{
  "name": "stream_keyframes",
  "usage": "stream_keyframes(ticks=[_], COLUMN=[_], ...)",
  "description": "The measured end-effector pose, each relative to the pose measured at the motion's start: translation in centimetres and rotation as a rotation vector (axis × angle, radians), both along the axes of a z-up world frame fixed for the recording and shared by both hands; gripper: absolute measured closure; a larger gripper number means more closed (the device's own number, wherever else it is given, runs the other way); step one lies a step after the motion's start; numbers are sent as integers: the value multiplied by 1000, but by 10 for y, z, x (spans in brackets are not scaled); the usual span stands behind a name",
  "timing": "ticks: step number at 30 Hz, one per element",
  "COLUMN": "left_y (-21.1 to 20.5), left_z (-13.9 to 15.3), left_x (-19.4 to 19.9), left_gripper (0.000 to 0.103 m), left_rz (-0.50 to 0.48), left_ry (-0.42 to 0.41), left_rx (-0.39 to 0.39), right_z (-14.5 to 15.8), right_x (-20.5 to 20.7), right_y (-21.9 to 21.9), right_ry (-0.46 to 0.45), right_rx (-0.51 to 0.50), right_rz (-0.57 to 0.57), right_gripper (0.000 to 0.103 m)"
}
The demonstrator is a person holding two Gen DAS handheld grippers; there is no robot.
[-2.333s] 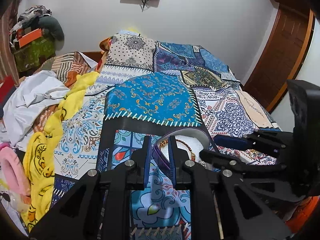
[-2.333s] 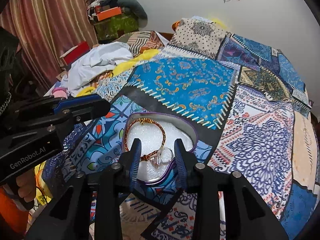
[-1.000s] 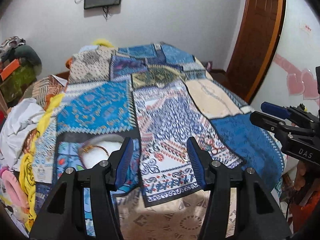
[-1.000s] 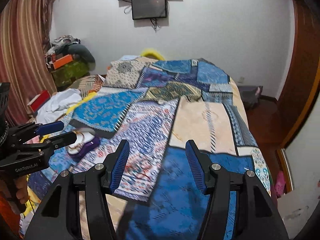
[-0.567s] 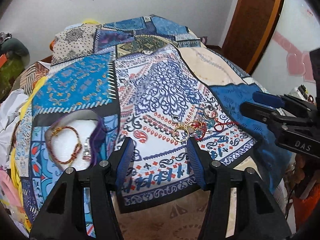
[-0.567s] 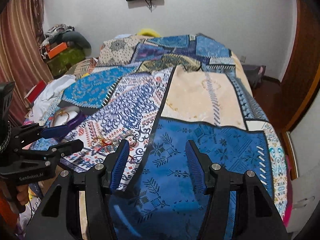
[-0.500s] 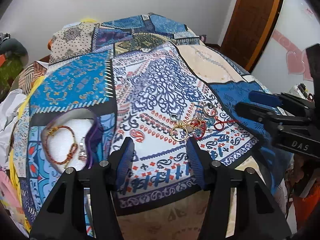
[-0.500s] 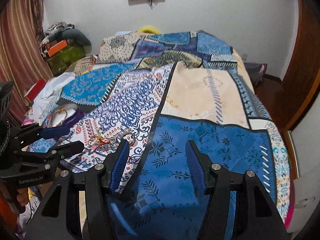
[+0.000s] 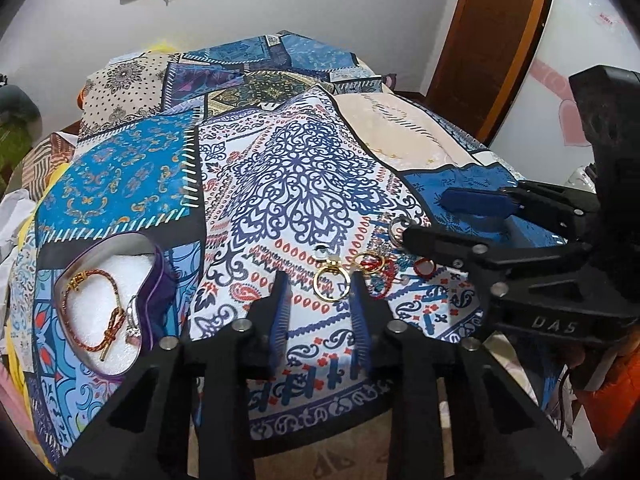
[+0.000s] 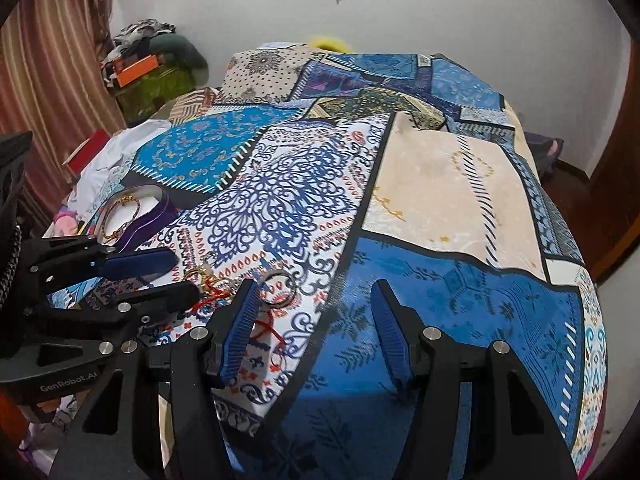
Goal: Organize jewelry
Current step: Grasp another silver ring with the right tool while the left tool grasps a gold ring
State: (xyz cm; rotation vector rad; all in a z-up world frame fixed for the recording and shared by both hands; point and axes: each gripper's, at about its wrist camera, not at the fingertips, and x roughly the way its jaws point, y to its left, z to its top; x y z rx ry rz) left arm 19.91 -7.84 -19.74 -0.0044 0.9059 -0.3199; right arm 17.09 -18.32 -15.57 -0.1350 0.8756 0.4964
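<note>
The left gripper (image 9: 318, 286), jaws just narrowing but unclamped, frames the gold ring (image 9: 331, 285) at centre frame; lower squarely, then pinch; the right gripper (image 10: 314, 312) hangs open over the bedspread (image 10: 440, 280).

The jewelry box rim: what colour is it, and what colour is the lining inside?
The jewelry box has a purple rim and a white lining, clearest in the left wrist view.

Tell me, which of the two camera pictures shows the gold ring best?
The left wrist view. There the gold ring lies on the bedspread in plain sight, framed between the left tongs, its whole loop showing. In the right wrist view it sits small at the side, partly hidden behind those same tongs.
</note>
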Motion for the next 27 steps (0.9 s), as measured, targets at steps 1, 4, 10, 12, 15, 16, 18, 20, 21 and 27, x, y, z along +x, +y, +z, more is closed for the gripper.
stream_keyframes(ticks=[1,4,10,12,15,16,18,20,21,27], left_y=[0,0,0,-1,0,0,1,2,2,9], left_z=[0,-2,-5,-5,-3,-2,-1,2,2,15], left_x=[1,3,5,4,4,3,2,0,0,-8], left_gripper=[80,82,85,85,86,86,86,86,86,86], left_rz=[-1,-3,0,2,-2,-3,-2,2,5,22], left_ry=[0,2,2,-2,-3,-3,-4,-6,-7,-34], left_rx=[-3,-15,-27,-23,-31,-34,-37,-39,-39,-50], right_z=[-1,-4,-6,-7,-7,-6,-5,-2,1,19], right_x=[1,3,4,4,4,4,4,3,3,-4], right_y=[2,8,14,15,14,14,14,12,10,3], right_ry=[2,4,3,2,3,4,5,1,-2,-38], right_rx=[-1,-17,-34,-38,-29,-26,-19,-12,-6,19], right_rz=[8,25,45,45,41,38,30,18,12,-12], right_gripper=[53,58,72,80,83,83,83,83,83,83])
